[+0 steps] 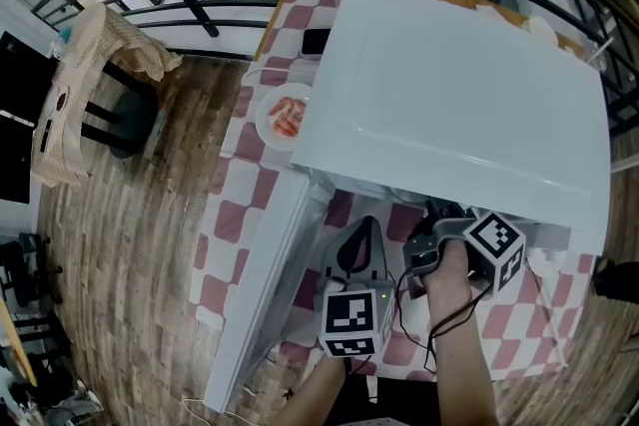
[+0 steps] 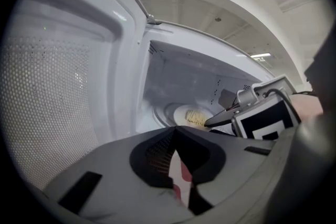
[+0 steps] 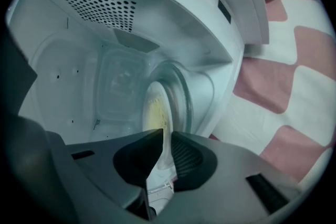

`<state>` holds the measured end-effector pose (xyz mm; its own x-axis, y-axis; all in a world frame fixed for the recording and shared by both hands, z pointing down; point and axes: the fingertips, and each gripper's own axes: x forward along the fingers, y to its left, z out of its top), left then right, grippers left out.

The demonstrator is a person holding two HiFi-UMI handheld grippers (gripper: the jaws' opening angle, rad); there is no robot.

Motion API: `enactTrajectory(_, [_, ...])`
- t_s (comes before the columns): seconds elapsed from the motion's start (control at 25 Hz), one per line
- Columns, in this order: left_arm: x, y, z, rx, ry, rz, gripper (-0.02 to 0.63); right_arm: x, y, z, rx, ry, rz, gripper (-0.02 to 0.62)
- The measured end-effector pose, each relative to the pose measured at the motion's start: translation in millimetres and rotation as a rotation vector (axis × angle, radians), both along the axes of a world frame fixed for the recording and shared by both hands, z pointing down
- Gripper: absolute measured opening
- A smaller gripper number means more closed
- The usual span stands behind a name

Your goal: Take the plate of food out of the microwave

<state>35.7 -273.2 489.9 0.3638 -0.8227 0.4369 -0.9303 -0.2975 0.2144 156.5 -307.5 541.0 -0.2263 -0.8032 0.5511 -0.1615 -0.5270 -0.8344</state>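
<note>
Inside one microwave (image 3: 105, 34): one plate of food (image 3: 156, 105), right gripper (image 3: 166, 136) gripping.

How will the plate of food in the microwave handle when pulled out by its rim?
Probably rigid and breakable: the plate looks like white ceramic. Likely slick, with only its thin rim between the right gripper's jaws. Held at one edge, it may tilt and shift the loose yellow food.

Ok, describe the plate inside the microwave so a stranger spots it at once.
Find the white microwave on the checked tablecloth, door open. Inside, on its turntable, sits a white plate of yellowish food; the plate outside holds pink food.
</note>
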Motion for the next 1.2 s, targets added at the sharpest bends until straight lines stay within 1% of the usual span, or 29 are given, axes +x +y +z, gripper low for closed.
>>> enactTrajectory(0.08, [-1,1,1,-0.003,-0.003,-0.006,0.008,-1,1,3,-0.017,0.004,-0.010,0.040])
enactTrajectory(0.24, [-3,2,2,-0.003,-0.002,-0.019,0.008,-2,1,3,-0.021,-0.005,0.001,0.040])
enactTrajectory(0.52, [-5,3,-1,-0.004,-0.004,-0.018,0.008,-1,3,2,0.008,-0.023,0.032,0.035])
enactTrajectory(0.76, [-5,5,0,-0.006,-0.006,-0.016,0.009,1,17,-5,0.025,-0.028,0.047,0.031])
enactTrajectory(1.0, [3,7,0,-0.004,0.000,-0.003,0.008,5,35,-4,0.017,-0.033,0.065,0.031])
enactTrajectory(1.12, [6,10,0,-0.006,0.001,0.006,0.008,6,48,-3,-0.016,-0.026,0.073,0.031])
enactTrajectory(1.2, [7,12,0,-0.010,0.002,0.010,0.008,7,52,-3,-0.019,-0.029,0.078,0.031])
